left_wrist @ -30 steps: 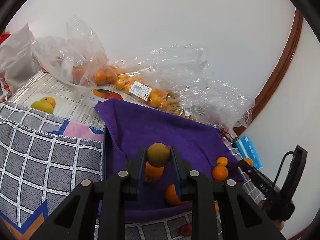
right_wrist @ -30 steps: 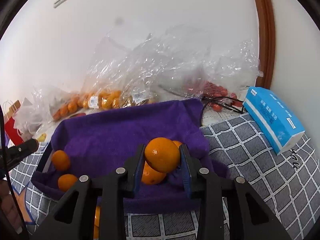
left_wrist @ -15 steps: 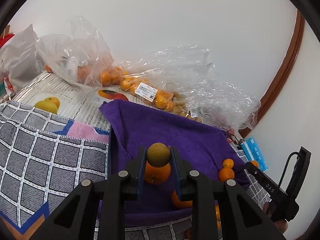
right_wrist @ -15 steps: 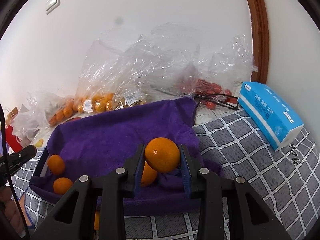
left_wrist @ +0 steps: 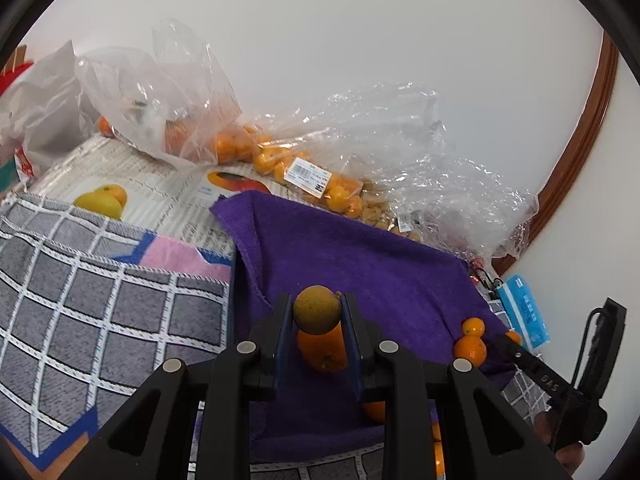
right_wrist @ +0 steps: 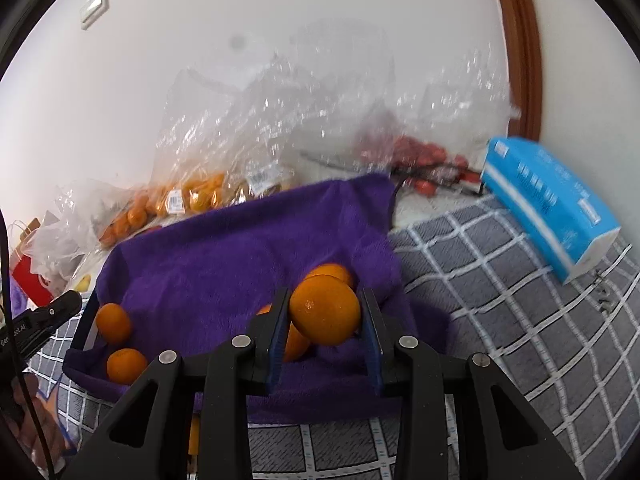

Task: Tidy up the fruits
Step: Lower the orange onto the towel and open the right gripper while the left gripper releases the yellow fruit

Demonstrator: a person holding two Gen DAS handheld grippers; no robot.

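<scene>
My left gripper is shut on a dull green-brown mandarin, held above a purple towel that lines a tray. Under it on the towel lies an orange mandarin; two more sit at the towel's right side. My right gripper is shut on a bright orange mandarin over the same purple towel. Behind that fruit sits another mandarin, and two mandarins lie at the towel's left end. The other gripper shows at the left edge.
Clear plastic bags of small oranges lie along the wall behind the towel, with red fruit in another bag. A blue tissue pack rests on the grey checked cloth. A fruit-printed newspaper lies at the left.
Both grippers keep their mandarins. The left view has shifted slightly over the towel, so the loose orange now lies directly under the held fruit. The right view has tilted a little.
</scene>
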